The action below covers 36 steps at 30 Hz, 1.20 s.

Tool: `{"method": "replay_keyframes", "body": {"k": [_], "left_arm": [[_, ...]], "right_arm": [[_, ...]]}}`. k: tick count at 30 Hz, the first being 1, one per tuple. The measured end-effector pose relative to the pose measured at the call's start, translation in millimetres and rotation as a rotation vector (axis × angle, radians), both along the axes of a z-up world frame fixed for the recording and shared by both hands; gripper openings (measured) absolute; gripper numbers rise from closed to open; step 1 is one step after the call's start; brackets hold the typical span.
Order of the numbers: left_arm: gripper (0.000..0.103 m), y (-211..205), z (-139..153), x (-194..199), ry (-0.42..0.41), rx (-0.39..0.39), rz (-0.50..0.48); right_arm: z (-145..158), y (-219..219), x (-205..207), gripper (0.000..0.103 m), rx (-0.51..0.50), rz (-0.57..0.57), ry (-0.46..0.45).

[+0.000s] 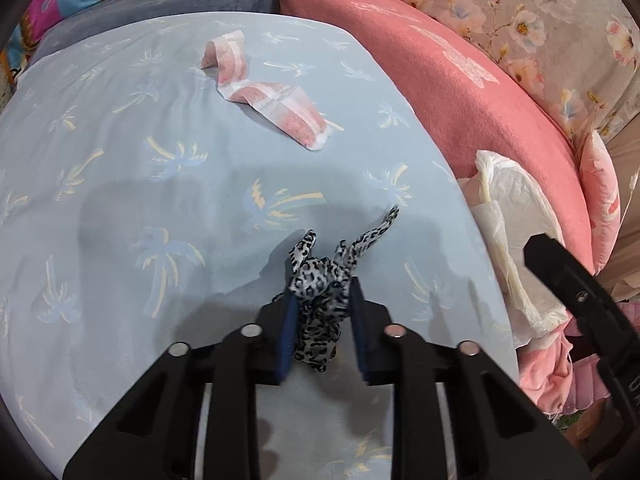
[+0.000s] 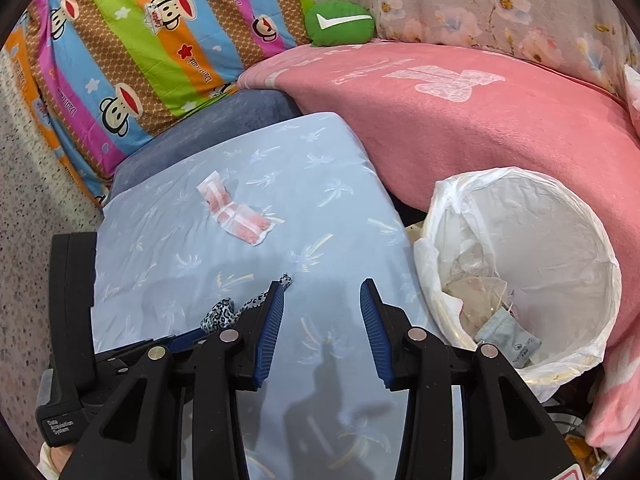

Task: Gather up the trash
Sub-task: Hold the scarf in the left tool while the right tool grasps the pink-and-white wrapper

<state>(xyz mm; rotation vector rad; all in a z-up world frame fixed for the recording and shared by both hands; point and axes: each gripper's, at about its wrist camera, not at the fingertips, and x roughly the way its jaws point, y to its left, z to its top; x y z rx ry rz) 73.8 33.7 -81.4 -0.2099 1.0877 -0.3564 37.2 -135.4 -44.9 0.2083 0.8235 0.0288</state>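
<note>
My left gripper is shut on a black-and-white leopard-print cloth scrap, held just above the light blue palm-print bed sheet. The scrap also shows in the right wrist view, left of my right gripper. A pink-and-white wrapper strip lies further ahead on the sheet; it also shows in the right wrist view. My right gripper is open and empty above the sheet. A bin with a white plastic liner stands to its right, with some trash inside.
A pink blanket lies behind the bin. A colourful monkey-print pillow, a green cushion and floral bedding are at the back. A speckled floor is at the left.
</note>
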Motion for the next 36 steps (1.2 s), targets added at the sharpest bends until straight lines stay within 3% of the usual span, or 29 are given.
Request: {"method": "replay_keyframes", "body": {"k": [13, 23, 31, 36], "left_arm": [[0.016, 53, 21, 26, -0.072, 0.004, 0.113], [0.016, 91, 23, 54, -0.118, 0.061, 0.182], [0.016, 100, 25, 80, -0.146, 0.086, 0.187], [0.017, 103, 22, 93, -0.144, 0.067, 0.185]], "right_arm": [[-3, 45, 29, 0.040, -0.028, 0.078, 0.022], [-17, 87, 77, 0.040, -0.066, 0.124, 0.049], [-32, 107, 127, 0.055, -0.076, 0.102, 0.056], [-43, 117, 148, 0.059, -0.112, 0.106, 0.065]]}}
